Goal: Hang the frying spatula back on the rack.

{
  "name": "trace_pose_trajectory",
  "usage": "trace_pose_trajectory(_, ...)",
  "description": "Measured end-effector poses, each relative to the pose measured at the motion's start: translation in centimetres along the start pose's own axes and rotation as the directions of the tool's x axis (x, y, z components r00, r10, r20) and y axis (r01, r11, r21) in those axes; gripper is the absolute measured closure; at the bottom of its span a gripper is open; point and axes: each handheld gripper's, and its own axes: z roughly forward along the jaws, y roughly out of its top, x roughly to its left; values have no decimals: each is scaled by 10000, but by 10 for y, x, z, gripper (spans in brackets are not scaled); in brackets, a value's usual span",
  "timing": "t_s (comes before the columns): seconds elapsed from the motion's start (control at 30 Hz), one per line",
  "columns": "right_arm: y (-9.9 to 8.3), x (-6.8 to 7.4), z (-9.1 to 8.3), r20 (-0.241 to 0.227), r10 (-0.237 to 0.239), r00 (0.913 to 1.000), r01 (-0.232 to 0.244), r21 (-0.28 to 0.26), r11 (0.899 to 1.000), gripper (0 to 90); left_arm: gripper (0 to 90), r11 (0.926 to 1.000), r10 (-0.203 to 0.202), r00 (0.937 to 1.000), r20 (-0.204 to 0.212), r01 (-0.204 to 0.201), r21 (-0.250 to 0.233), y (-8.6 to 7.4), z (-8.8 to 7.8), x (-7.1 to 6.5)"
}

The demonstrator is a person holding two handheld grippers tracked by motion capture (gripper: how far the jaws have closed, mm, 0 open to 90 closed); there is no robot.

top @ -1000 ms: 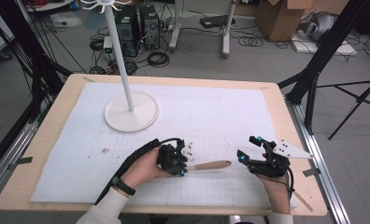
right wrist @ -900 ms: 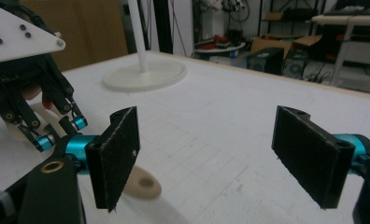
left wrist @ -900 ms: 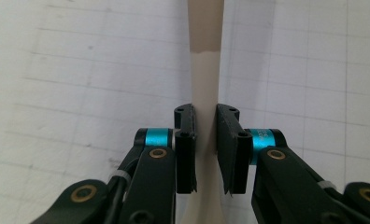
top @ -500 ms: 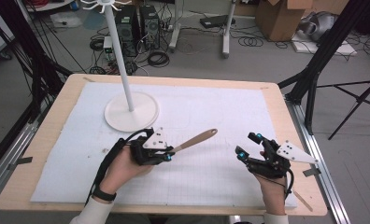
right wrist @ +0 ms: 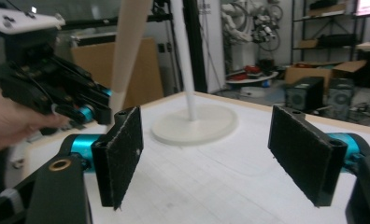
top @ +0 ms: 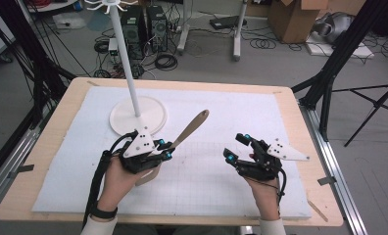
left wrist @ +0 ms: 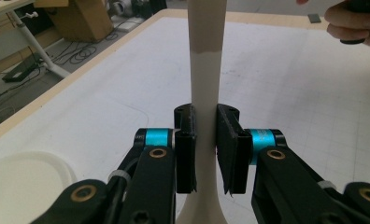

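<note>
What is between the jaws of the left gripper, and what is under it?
The left gripper is shut on a wooden spatula, its handle pointing up and away. Under it lies the white mat. The spatula's blade is mostly hidden behind the gripper and hand.

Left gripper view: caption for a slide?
Left gripper shut on a spatula handle, raised over the white mat.

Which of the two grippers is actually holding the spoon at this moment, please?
The left gripper: its jaws are clamped on the spoon handle, lifting it off the mat. The right gripper stands open with nothing between its jaws.
</note>
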Motion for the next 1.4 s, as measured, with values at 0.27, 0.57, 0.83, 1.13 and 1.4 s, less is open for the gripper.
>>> trace_pose_trajectory(0.27, 13, 27, 39, -636, -54, 9980, 54, 1, 10000, 287, 777, 9996, -204, 9998, 58, 205, -184, -1, 6, -3)
trace_pose_trajectory(0.57, 16, 44, 74, -543, 465, 9974, -458, 141, 9989, 363, 777, 9990, -341, 9994, -54, 339, -299, 0, 8, -4)
trace_pose_trajectory(0.83, 15, 48, 89, -357, 1327, 9905, -1322, 156, 9911, 469, 777, 9991, -311, 9993, -183, 306, -278, 0, 11, -6)
trace_pose_trajectory(1.13, 14, 48, 93, -600, 1773, 9823, -1774, 28, 9841, 710, 776, 9997, -149, 9997, -199, 145, -216, 0, 13, -8)
trace_pose_trajectory(1.4, 16, 49, 94, -1011, 1752, 9793, -1743, 171, 9845, 740, 726, 9993, -109, 9999, -18, 109, -356, -1, 11, -7)
